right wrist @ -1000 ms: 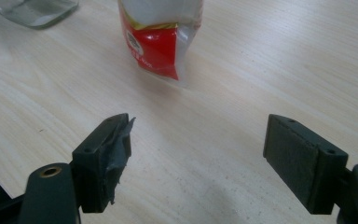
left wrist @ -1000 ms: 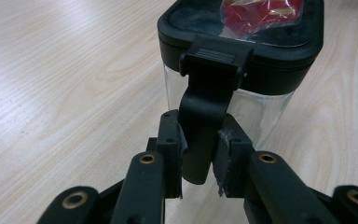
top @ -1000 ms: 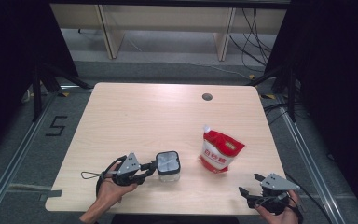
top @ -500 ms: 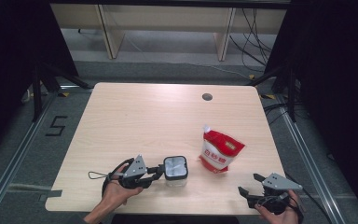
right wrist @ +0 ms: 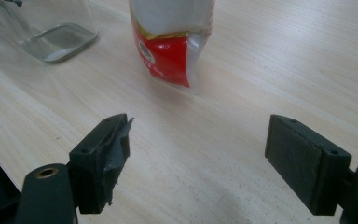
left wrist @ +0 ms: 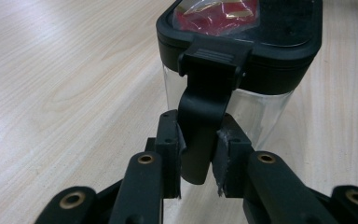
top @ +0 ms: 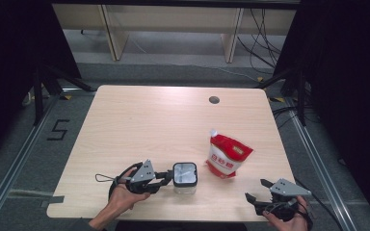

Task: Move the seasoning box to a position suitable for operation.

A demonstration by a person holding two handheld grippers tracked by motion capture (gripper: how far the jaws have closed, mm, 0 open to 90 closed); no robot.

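- The right gripper (top: 259,192) rests at the bench's (top: 149,120) near right edge, jaws wide apart with nothing between them.
- The left gripper (left wrist: 197,156) has its jaws clamped on the black latch (left wrist: 205,116) of the clear jar (top: 185,177).
- Just beyond, right of the jar, stands a red-and-white pouch (top: 227,156).

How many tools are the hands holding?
2. The left tool is at the table's near edge, clamped on the jar's latch. The right tool waits open at the near right corner.

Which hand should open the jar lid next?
Left: its tongs already pinch the lid latch of the clear jar. The right tongs stand open, apart from it, near the red pouch.
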